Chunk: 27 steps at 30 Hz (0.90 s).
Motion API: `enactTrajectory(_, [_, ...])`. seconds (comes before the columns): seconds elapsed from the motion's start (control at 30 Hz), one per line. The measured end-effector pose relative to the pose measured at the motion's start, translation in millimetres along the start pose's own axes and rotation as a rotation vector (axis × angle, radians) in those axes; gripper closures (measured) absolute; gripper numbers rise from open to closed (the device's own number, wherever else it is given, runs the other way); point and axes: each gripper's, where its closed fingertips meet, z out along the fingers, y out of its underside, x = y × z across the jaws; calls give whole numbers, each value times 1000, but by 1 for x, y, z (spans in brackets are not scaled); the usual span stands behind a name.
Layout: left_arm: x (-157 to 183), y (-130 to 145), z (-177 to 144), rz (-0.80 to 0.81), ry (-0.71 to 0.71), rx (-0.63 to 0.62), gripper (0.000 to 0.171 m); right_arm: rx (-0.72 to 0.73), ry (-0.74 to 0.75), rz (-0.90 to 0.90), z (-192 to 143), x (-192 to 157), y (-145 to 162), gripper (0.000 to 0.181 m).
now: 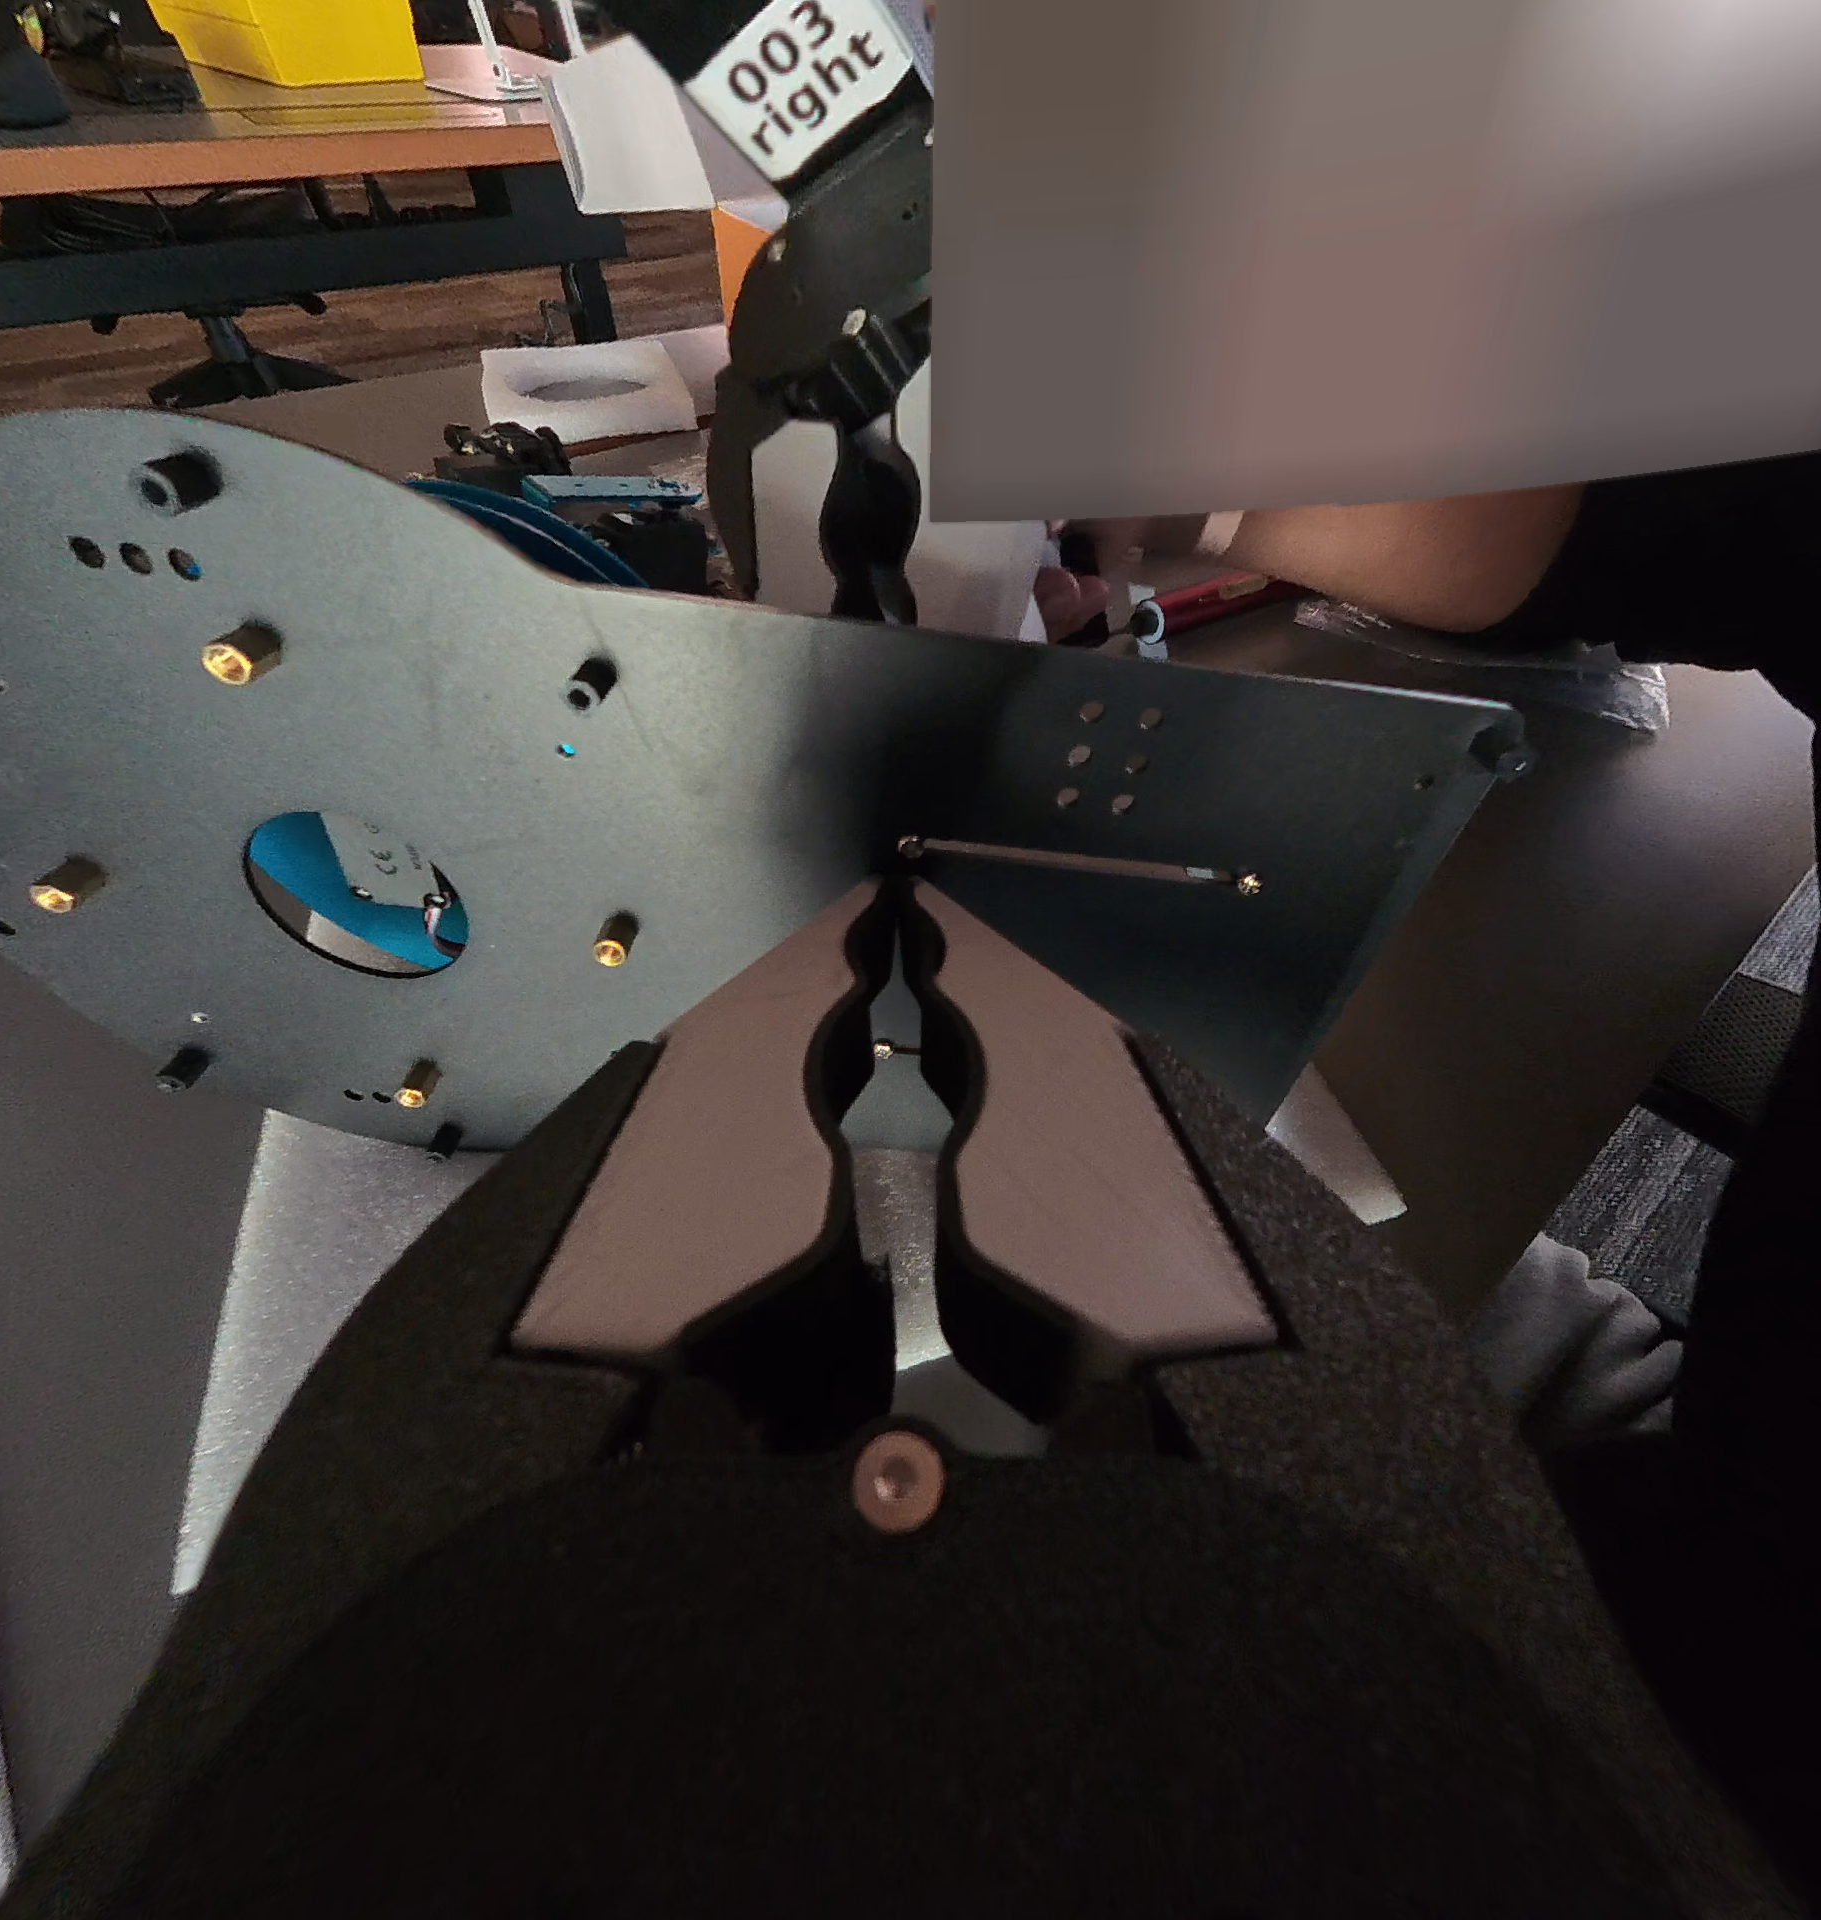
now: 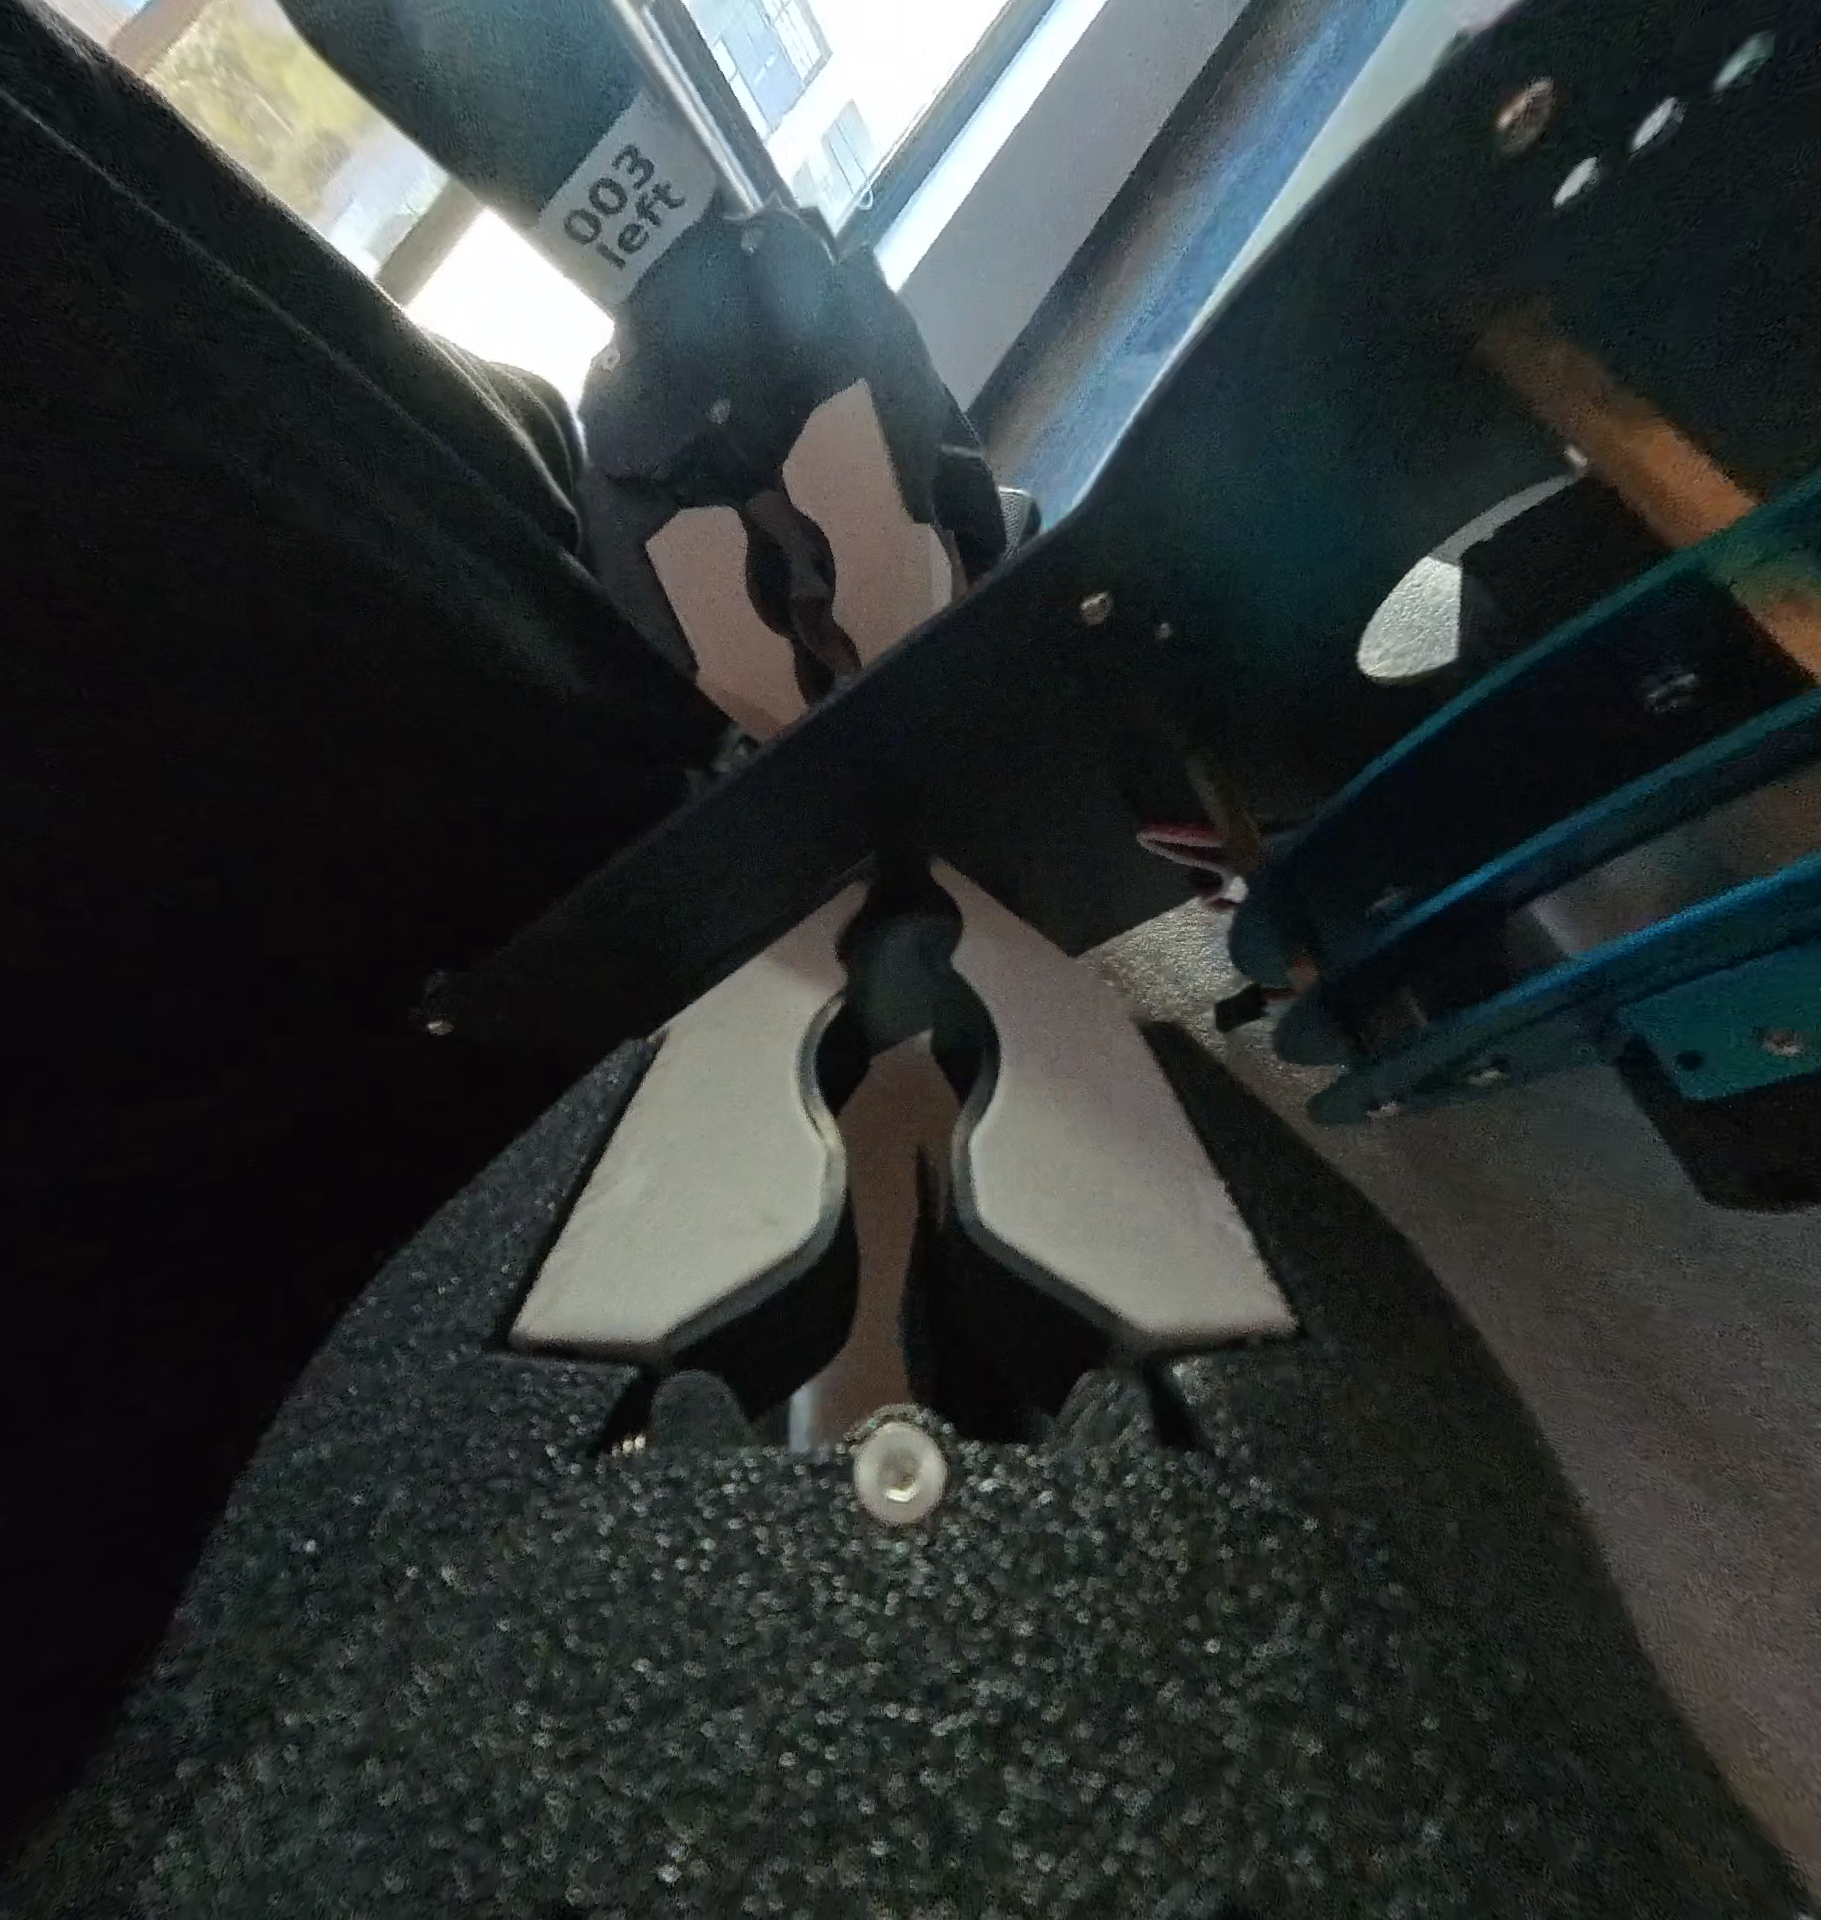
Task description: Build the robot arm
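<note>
The left claw (image 1: 901,894) is pinched nearly closed on the near edge of a dark plate (image 1: 532,790) held tilted above the surface (image 1: 85,1164). The right claw (image 2: 901,883) grips the plate's (image 2: 989,727) opposite edge, fingers almost together. Brass standoffs (image 1: 241,657) sit left of the left claw; blue brackets (image 2: 1529,831) lie right of the right claw.

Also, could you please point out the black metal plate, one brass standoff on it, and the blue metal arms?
black metal plate (image 1: 740,727): left wrist view, bare flat face.
brass standoff (image 1: 243,655): left wrist view, hexagonal end.
blue metal arms (image 2: 1571,894): right wrist view, middle curved bar.
</note>
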Motion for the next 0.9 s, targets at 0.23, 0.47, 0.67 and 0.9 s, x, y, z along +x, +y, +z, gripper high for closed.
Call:
enactTrajectory(0.23, [-4, -4, -17, -55, 7, 40, 160, 14, 197, -149, -32, 8, -21, 167])
enactTrajectory(0.47, [-80, 9, -128, -93, -295, 79, 154, 316, 577, -468, -105, -27, -94, 146])
enactTrajectory(0.67, [-143, 62, -234, -91, -553, 66, 146, 436, 885, -451, -92, -69, -97, 120])
enactTrajectory(0.9, [-153, 91, -289, -198, -670, 242, 147, 687, 961, -394, 34, -126, -118, 132])
